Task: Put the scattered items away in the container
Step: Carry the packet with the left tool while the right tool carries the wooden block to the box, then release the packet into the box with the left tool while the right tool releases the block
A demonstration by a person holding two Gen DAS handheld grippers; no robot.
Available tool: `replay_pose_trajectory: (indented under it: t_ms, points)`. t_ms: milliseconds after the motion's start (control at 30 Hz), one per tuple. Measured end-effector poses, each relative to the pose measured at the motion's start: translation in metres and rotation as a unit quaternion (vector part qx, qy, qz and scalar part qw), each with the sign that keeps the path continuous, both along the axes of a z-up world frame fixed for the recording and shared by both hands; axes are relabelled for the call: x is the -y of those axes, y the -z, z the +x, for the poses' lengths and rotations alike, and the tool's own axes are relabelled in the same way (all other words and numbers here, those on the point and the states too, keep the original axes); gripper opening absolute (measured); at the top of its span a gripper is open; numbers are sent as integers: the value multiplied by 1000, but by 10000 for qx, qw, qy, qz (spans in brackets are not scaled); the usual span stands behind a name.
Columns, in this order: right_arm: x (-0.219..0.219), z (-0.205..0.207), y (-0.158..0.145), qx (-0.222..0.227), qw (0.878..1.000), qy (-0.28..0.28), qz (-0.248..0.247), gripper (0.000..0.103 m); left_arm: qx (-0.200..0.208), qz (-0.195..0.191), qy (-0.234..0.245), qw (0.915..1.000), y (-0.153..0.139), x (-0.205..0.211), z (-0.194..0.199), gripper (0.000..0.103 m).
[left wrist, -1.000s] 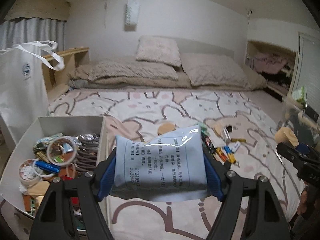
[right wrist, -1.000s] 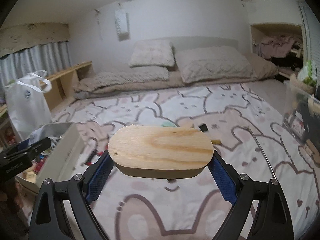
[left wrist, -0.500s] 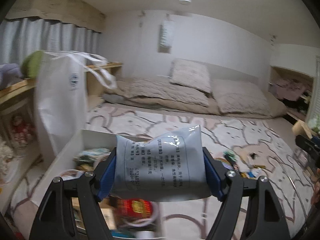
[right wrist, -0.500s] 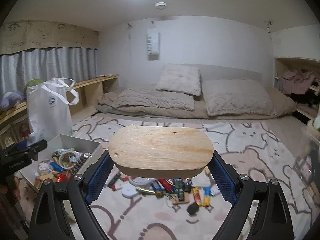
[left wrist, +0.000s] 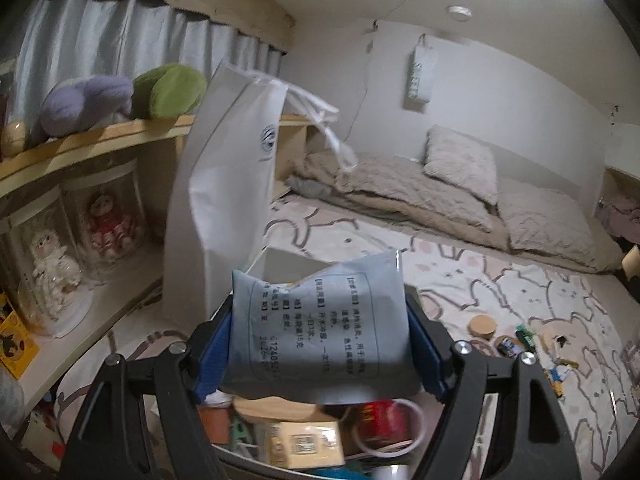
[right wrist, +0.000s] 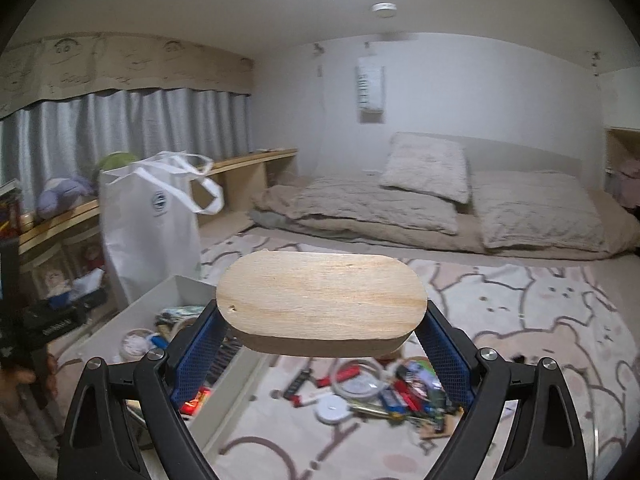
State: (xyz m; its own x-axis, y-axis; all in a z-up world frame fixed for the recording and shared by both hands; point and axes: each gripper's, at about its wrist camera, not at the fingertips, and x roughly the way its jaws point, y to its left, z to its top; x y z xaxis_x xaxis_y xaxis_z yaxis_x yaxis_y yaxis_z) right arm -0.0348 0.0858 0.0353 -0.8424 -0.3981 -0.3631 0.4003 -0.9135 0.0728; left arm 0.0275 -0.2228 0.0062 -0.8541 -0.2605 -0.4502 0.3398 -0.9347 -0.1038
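The left gripper [left wrist: 320,350] has its jaws clamped on a pale blue sachet [left wrist: 320,320], the blue pads pressing its two short sides. The sachet stands roughly upright between the pads with its printed face toward the camera; its text columns run top to bottom and its sealed top edge tilts up toward the right. It hangs over the white container [left wrist: 280,262], whose far wall shows just behind the sachet's top left corner. Below the sachet, inside the container, lie a red tin [left wrist: 380,420], a yellowish box [left wrist: 306,444] and a white ring [left wrist: 390,428].

The right gripper [right wrist: 322,356] has its jaws closed on a wooden oval board [right wrist: 322,300], gripped at its two rounded ends. The board's long axis runs left to right across the jaws, its flat face turned upward and tipped toward the camera, the grain following the long axis. It is held above the patterned bedspread [right wrist: 540,308], beside the container [right wrist: 160,292], which sits to the lower left in that view. A scatter of small items [right wrist: 384,390] lies on the bedspread beneath the board. A white tote bag [right wrist: 150,220] stands behind the container.
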Motion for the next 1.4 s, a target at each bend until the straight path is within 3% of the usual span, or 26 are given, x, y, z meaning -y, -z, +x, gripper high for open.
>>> replay_pose_trajectory:
  t_ms: [400,500,800,1167,1400]
  points:
    - [76,-13,28,656,9930,-978,-15,93,878,151,-199,9958,52,24,-25,80]
    - [93,-15,38,848,9895,-1166,-8,93,906,233,-344,9950,55,31,-27,94]
    - [135,-18,65,1468,9767,-1562,100,93,854,241,-400,9953,56,38,-28,95]
    - [168,-14,100,2569,9495,-1787,215,93,722,627,-203,9952,56,47,-30,95]
    - [186,-16,126,3606,9172,-1694,86,93,707,645,-95,9954,55,43,-28,95]
